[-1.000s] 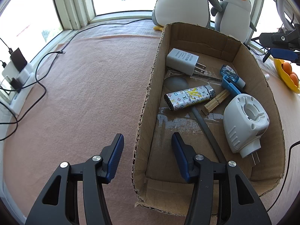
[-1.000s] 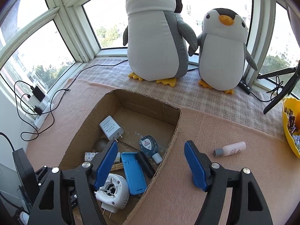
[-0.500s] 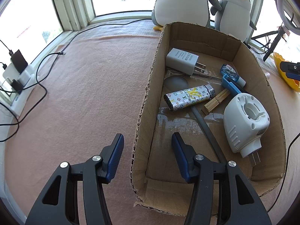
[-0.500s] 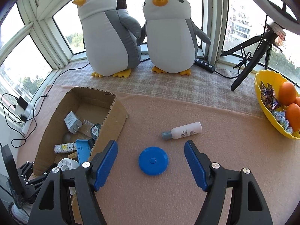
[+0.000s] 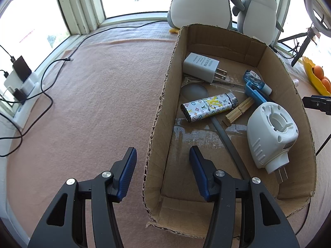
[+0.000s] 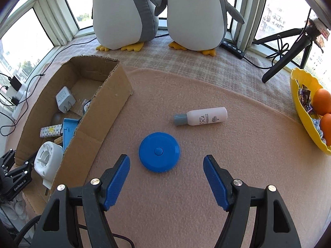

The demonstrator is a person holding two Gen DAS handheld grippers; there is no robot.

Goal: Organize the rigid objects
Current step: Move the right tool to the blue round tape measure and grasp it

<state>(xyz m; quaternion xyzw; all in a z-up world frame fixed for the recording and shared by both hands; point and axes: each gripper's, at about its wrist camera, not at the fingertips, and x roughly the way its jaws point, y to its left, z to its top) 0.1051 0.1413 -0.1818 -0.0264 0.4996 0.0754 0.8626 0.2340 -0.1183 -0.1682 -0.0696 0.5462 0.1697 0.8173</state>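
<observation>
A cardboard box [image 5: 266, 57] stands on the pink cloth. In it lie a white charger [image 5: 200, 66], a patterned lighter [image 5: 209, 107], a wooden clothespin [image 5: 239, 112], a blue case [image 5: 256, 95] and a white plug-in device [image 5: 271, 130]. My left gripper [image 5: 161, 161] is open and straddles the box's left wall without touching it. Right of the box [image 6: 107, 111], a blue round disc [image 6: 158, 152] lies flat on the cloth. My right gripper [image 6: 166, 157] hovers open just before the disc, which sits ahead between the fingertips. A white bottle [image 6: 203, 116] with a grey cap lies beyond it.
Two penguin plushes [image 6: 124, 12] sit at the window behind the box. A yellow bowl [image 6: 298, 95] with oranges stands at the far right, and a black tripod [image 6: 289, 47] behind it. A power strip [image 5: 20, 82] and cables run along the left edge.
My right gripper has swung right, away from the box, and come down over the cloth; the blue disc and bottle now lie before it. The left gripper has stayed put.
</observation>
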